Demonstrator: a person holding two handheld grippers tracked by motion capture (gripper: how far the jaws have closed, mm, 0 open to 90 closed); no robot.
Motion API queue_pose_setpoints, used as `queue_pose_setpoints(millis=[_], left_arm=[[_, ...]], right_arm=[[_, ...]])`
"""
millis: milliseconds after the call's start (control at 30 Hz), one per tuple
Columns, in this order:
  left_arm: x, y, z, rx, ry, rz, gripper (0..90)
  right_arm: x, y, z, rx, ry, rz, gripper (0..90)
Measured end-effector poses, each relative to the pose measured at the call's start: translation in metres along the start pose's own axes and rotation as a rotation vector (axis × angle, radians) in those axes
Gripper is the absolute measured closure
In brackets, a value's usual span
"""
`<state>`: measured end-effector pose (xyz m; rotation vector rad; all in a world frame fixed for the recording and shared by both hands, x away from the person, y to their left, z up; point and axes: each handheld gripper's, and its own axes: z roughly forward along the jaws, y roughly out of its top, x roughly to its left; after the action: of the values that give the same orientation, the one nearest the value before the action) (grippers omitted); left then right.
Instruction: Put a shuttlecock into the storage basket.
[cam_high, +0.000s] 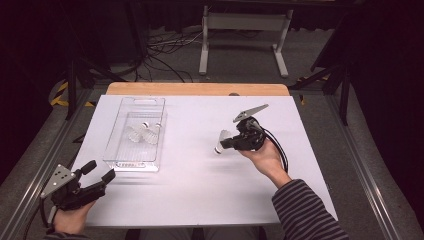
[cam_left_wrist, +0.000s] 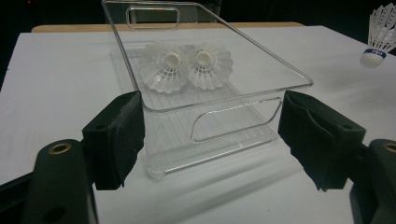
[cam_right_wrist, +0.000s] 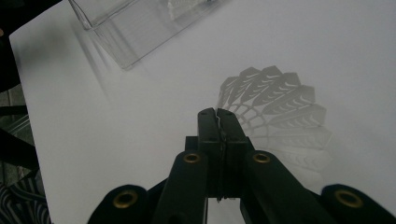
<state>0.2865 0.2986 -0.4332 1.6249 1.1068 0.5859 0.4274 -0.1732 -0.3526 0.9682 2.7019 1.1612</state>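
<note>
R tongs are clamped shut on the skirt edge of a shuttle, held just above the desk near its middle-right, cork end hanging down-left; in the right gripper view the jaws meet flat w/ the feather skirt fanned out beyond them. The tray, clear plastic, sits well apart on the left half, two shuttles already lying side by side in its middle. L tongs hover just beside the tray's near end, jaws wide apart, nothing in them; in the left gripper view the pads straddle the near wall w/o touching it. Step in hand, as I read it: carry shuttle no. 3 across and drop it in the tray. To do it well: keep the pinch light but steady, since the skirt is thin and can crush or slip; lift enough to clear the rim before crossing; come in over a free patch, nearer the front or back end, not onto the pair; lower till the cork is close to the floor, then release, so it doesn't bounce out. L tongs could close on the near wall to stop the light tray sliding. Risk: skirt snags on the rim.
</note>
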Motion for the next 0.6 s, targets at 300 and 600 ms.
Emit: queue_pose_setpoints(millis=[300, 600], left_arm=[[-0.007, 0.007, 0.004, 0.014, -0.012, 0.028, 24.1], [-0.017, 0.013, 0.012, 0.033, -0.033, 0.057, 24.1]], right_arm=[[0.002, 0.0, -0.002, -0.008, 0.006, 0.0, 90.0], [0.002, 0.001, -0.002, -0.013, 0.014, -0.005, 90.0]])
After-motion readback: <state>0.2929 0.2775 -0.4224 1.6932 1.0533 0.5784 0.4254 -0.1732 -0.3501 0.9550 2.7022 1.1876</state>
